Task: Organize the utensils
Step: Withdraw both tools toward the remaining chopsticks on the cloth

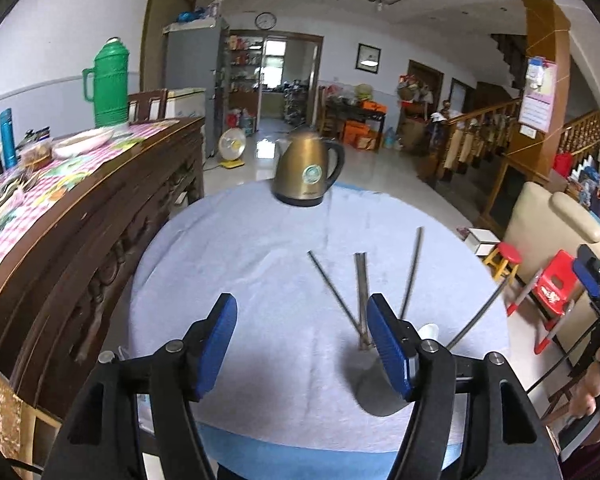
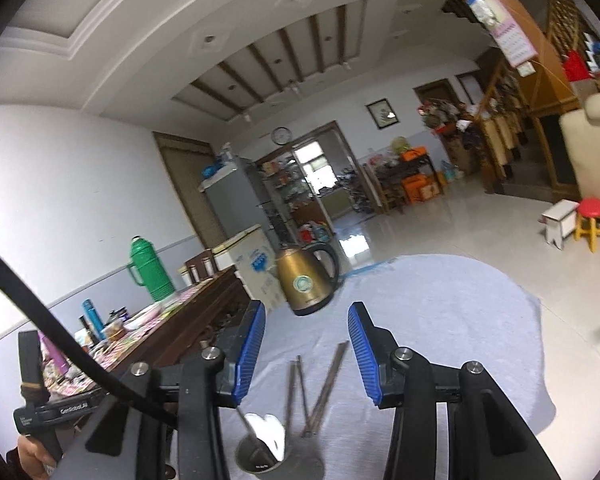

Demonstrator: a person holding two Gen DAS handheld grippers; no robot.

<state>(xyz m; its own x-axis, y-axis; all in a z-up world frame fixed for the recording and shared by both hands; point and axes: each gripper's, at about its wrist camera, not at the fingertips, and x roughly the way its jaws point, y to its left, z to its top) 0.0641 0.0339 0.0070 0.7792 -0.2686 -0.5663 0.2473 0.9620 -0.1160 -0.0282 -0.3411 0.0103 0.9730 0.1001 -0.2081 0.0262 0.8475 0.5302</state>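
Note:
Several metal chopsticks [image 1: 360,292] lie fanned out on the light blue cloth of the round table [image 1: 260,264]. They also show in the right wrist view [image 2: 324,384]. A metal utensil cup [image 2: 260,456] stands at the near edge with a white spoon [image 2: 268,428] and a chopstick in it. My left gripper [image 1: 302,348] is open and empty above the table, its right finger next to the chopsticks' near ends. My right gripper [image 2: 306,352] is open and empty, raised above the cup and chopsticks.
A gold electric kettle [image 1: 308,172] stands at the table's far edge. A dark wooden sideboard [image 1: 100,208] with a green thermos [image 1: 110,84] and dishes runs along the left. A red stool [image 1: 508,260] and red chair [image 1: 556,292] stand to the right.

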